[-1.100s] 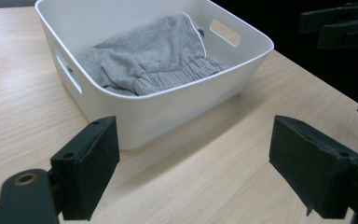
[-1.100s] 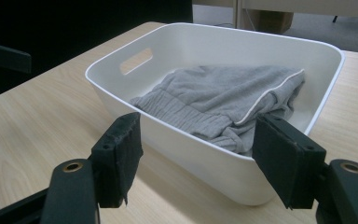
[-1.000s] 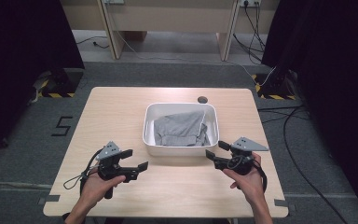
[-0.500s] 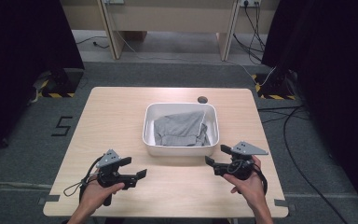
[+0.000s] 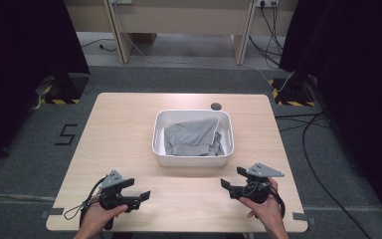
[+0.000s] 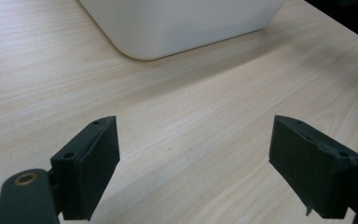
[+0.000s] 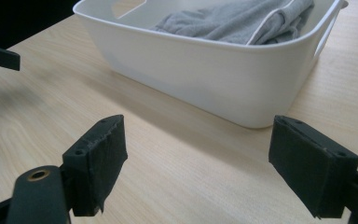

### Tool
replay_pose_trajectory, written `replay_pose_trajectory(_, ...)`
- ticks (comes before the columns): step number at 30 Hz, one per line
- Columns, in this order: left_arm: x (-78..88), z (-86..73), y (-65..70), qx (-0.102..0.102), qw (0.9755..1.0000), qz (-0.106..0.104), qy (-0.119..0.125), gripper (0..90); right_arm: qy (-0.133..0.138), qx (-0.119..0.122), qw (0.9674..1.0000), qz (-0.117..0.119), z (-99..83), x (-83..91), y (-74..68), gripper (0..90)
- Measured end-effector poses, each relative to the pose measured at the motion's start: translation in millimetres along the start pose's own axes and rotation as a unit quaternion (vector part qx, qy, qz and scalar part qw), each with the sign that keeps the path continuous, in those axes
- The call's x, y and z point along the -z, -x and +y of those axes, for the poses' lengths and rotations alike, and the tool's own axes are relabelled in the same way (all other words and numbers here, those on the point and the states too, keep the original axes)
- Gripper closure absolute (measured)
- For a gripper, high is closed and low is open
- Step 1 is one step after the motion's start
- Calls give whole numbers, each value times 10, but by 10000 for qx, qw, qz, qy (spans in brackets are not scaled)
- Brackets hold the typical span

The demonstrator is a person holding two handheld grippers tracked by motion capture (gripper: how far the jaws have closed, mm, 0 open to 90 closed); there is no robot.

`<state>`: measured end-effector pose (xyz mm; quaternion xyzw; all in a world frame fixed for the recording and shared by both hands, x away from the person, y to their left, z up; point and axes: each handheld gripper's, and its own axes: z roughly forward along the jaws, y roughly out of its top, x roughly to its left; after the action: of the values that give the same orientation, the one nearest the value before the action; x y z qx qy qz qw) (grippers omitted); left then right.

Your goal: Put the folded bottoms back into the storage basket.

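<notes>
At the lower left of the high view, the left hand-held gripper sits low over the surface with its jaws spread wide and nothing between them; its own view shows bare wood between the pads and a rounded corner of the white tub at the top of the frame. In the middle of the high view the tub stands on the wood, and the grey cloth lies crumpled inside it, one flap leaning up toward the far right wall. At the lower right, the right hand-held gripper is likewise wide open and empty, pointing toward the tub's near wall; its view shows the cloth heaped above the rim.

The step in hand looks like a reach into the tub for the cloth. To do it well, each gripper should rise above the near rim before going forward, since both sit lower than the wall now. The jaws are best kept fully open until the pads straddle a raised fold, not a flat layer. Closing on the upstanding flap at the right seems the surest bite; the left can take the bunched edge opposite. Lifting straight up should keep the tub from dragging along.
</notes>
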<state>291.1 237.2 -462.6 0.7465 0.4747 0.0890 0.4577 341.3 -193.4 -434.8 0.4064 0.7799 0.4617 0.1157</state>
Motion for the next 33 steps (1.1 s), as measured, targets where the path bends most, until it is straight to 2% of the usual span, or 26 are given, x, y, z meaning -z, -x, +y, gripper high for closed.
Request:
replay_pose_trajectory(6, 6, -66, -29, -27, 9999, 106, -47, 157, -26, -47, 10000, -16, -62, 18, 9, 201)
replay_pose_trajectory(9, 0, -98, -17, -108, 9998, 149, -117, 157, -39, -84, 10000, -22, -104, 36, 11, 202)
replay_pose_trajectory(13, -25, -165, 6, -219, 9993, 155, -254, 157, -102, -96, 9999, -60, -176, 46, 4, 203)
replay_pose_trajectory(17, -26, -223, 12, -236, 9990, 128, -350, 157, -191, -104, 9997, -103, -257, 50, 6, 203)
replay_pose_trajectory(21, -19, -266, 7, -239, 9988, 182, -381, 157, -267, -175, 9994, -138, -340, 45, 13, 203)
replay_pose_trajectory(33, 1, -375, 50, -441, 9975, 290, -473, 158, -446, -116, 9985, -303, -527, 74, -1, 180)
